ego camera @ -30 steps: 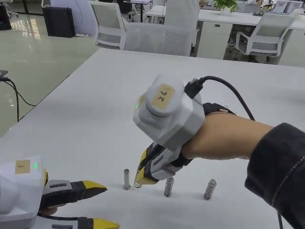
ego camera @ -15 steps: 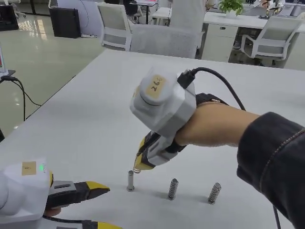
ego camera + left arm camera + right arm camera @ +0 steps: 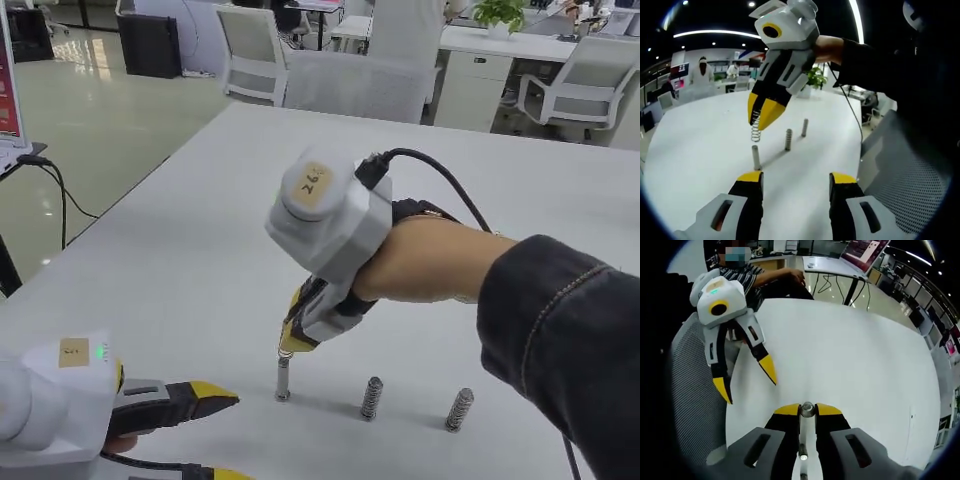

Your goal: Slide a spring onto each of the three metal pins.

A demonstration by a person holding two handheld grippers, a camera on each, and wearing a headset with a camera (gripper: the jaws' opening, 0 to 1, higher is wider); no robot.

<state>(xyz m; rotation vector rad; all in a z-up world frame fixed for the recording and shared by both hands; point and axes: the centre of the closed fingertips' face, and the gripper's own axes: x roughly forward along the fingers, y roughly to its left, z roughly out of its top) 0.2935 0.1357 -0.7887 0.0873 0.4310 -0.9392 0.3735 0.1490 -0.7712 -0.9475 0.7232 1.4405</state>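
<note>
The right tool (image 3: pixel 288 345) clamped a spring (image 3: pixel 756 129) right over the bare pin (image 3: pixel 283 380). The left tool (image 3: pixel 797 178) hung nearby, jaws spread, holding nothing.

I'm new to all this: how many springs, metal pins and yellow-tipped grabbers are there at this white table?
Springs: 3 (held spring, middle spring, end spring)
Metal pins: 3 (bare pin; two others sleeved by the standing springs)
Grippers: 2 (left gripper, right gripper)
Total: 8
</note>
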